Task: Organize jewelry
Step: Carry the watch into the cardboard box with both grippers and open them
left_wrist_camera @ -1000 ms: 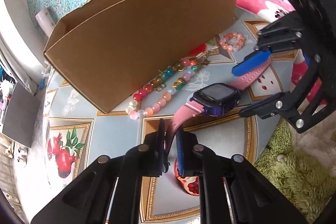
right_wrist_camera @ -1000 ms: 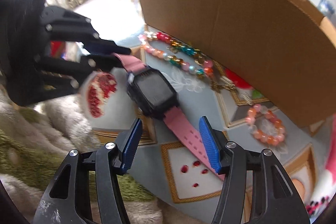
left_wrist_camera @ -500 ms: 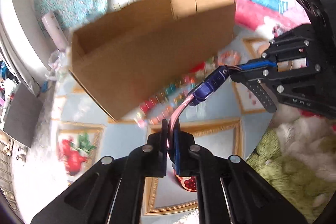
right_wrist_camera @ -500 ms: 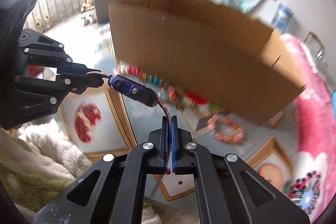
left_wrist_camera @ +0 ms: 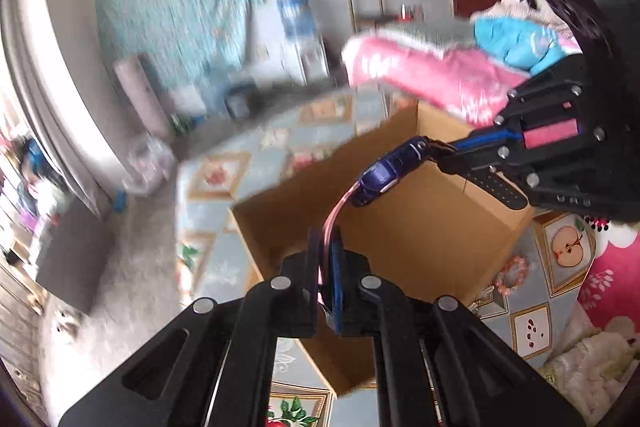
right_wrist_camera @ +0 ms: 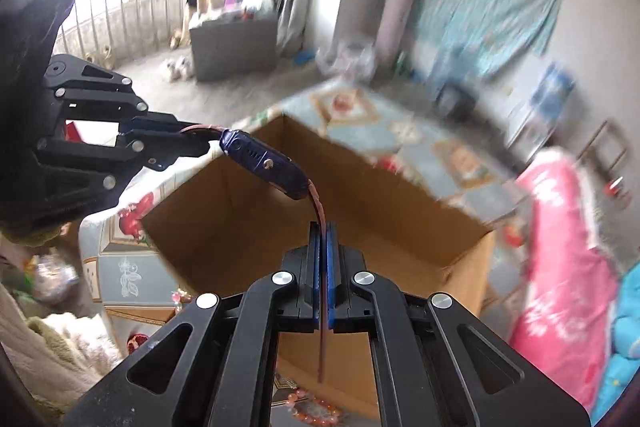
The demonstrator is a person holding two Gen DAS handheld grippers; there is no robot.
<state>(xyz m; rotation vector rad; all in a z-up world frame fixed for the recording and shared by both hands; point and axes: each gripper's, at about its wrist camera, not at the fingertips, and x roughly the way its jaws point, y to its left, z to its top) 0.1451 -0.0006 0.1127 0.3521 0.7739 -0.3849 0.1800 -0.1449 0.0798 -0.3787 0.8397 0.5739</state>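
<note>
A watch [left_wrist_camera: 383,175] with a dark blue body and pink straps hangs in the air above the open cardboard box [left_wrist_camera: 424,239]. My left gripper [left_wrist_camera: 326,259] is shut on one strap, low in the left wrist view. My right gripper [left_wrist_camera: 440,147] comes in from the right and is shut on the other strap. In the right wrist view the watch [right_wrist_camera: 264,163] stretches between my right gripper [right_wrist_camera: 322,247] and my left gripper [right_wrist_camera: 192,139], over the box [right_wrist_camera: 240,227], whose inside looks bare where it shows.
A pink and orange bead bracelet [left_wrist_camera: 512,271] lies on the blue fruit-patterned tablecloth [left_wrist_camera: 212,271] beside the box; the bracelet [right_wrist_camera: 312,407] shows again below my right gripper. A few beads [right_wrist_camera: 178,295] peek out by the box corner. Pink bedding [right_wrist_camera: 560,235] lies to the right.
The right gripper closed on the watch's free strap. Both grippers then lifted the watch off the table, and it now hangs over the box opening.
</note>
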